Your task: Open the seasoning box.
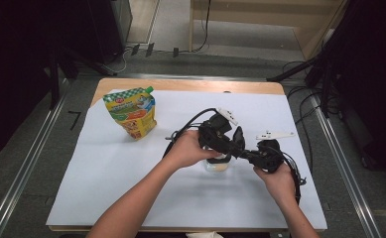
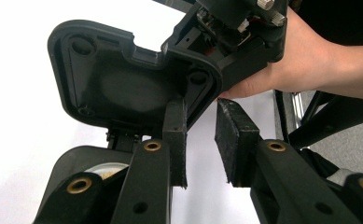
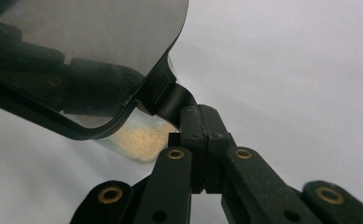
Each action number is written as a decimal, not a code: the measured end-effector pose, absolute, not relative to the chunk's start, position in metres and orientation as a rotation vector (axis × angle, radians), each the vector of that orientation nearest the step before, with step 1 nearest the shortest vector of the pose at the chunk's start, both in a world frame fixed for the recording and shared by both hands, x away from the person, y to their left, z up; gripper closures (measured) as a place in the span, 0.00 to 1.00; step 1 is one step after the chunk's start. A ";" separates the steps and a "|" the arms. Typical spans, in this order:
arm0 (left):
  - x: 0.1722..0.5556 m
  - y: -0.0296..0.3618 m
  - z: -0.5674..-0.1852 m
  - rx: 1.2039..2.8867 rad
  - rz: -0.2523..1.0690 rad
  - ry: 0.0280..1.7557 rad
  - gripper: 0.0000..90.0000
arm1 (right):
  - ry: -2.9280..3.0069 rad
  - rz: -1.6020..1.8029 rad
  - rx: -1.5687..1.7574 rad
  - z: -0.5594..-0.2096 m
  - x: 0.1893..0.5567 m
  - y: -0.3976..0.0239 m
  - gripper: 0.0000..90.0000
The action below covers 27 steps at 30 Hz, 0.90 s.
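Note:
A small clear container [image 1: 218, 166] with pale tan granules sits on the white sheet [image 1: 131, 173], right of centre. Its black hinged lid [image 1: 238, 138] stands raised. My right gripper [image 1: 247, 154] comes in from the right and is shut on the lid's black tab [image 3: 172, 100], with the granules [image 3: 139, 140] showing just under the glossy lid [image 3: 76, 46]. My left gripper [image 1: 230, 148] reaches over the container from the left. In its own view the lid's dark underside [image 2: 123, 79] looms close above the pads [image 2: 237, 140], which stand apart with white sheet showing between them.
A green and yellow spouted pouch [image 1: 131, 111] stands at the sheet's back left. The person's other hand [image 2: 305, 60] is close behind the lid. Cables trail from both grippers. The wooden table edge [image 1: 180, 84] runs along the back.

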<state>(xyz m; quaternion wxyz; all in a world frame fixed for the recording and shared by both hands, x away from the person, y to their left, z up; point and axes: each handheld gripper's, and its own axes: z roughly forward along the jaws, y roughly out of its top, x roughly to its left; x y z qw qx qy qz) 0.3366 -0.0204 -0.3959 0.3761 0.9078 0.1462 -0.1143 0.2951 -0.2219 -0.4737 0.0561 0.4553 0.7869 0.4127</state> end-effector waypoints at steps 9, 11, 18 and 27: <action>0.335 -0.013 -0.395 2.327 -0.326 0.377 0.78 | 2.382 1.263 1.373 -0.470 0.292 -0.225 1.00; 0.334 -0.007 -0.393 2.326 -0.322 0.384 0.76 | 2.379 1.267 1.375 -0.467 0.288 -0.227 1.00; 0.327 0.017 -0.391 2.315 -0.289 0.435 0.65 | 2.395 1.279 1.359 -0.458 0.264 -0.232 0.99; 0.320 0.051 -0.400 2.292 -0.239 0.515 0.56 | 2.404 1.321 1.330 -0.455 0.241 -0.223 0.84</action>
